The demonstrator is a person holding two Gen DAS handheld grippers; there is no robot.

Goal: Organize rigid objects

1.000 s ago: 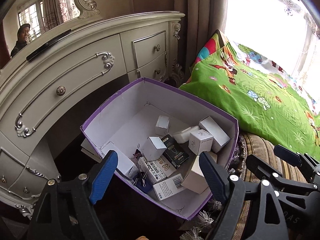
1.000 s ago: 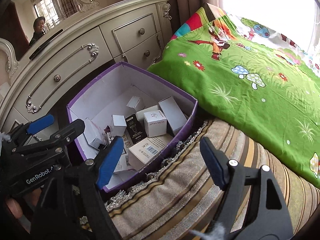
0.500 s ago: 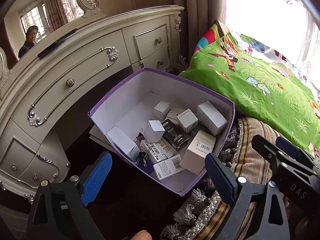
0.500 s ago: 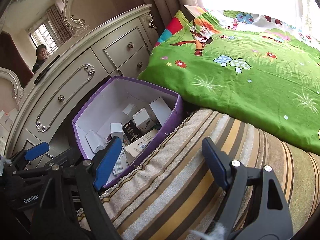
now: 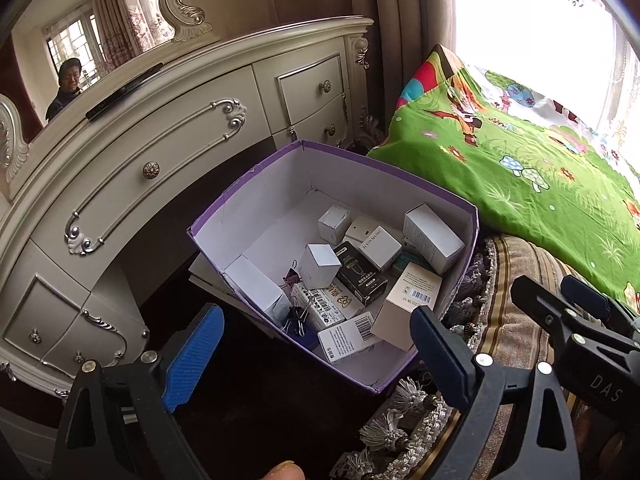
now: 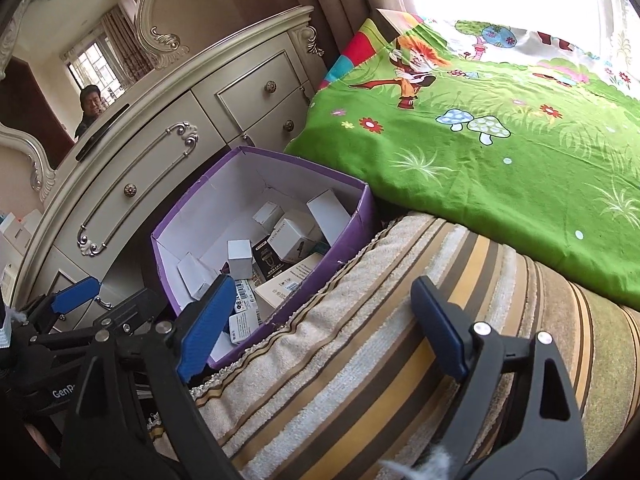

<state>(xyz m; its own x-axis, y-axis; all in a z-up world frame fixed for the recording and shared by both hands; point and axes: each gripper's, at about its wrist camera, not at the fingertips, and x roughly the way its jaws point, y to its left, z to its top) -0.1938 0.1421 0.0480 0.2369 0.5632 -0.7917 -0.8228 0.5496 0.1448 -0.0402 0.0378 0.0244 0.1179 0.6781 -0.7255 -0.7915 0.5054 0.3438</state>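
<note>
A purple cardboard box (image 5: 470, 236) with a white inside stands between a dresser and a striped cushion; it also shows in the right wrist view (image 6: 352, 232). It holds several small white cartons (image 5: 320, 266), a black carton (image 5: 360, 276), a beige carton (image 5: 408, 304) and binder clips (image 5: 294, 280). My left gripper (image 5: 316, 356) is open and empty, held back above the box's near corner. My right gripper (image 6: 320, 320) is open and empty above the striped cushion (image 6: 360, 360), to the right of the box. The right gripper also shows at the right edge of the left wrist view (image 5: 576, 320).
A cream dresser (image 5: 160, 152) with drawers and a mirror stands behind the box. A green cartoon-print blanket (image 6: 500, 152) covers the bed at the right. The cushion has a tasselled fringe (image 5: 392, 428). Dark floor lies below the box.
Both grippers have pulled back and up from the box, so it looks smaller and further off. The right gripper has swung right over the cushion. Both stay open.
</note>
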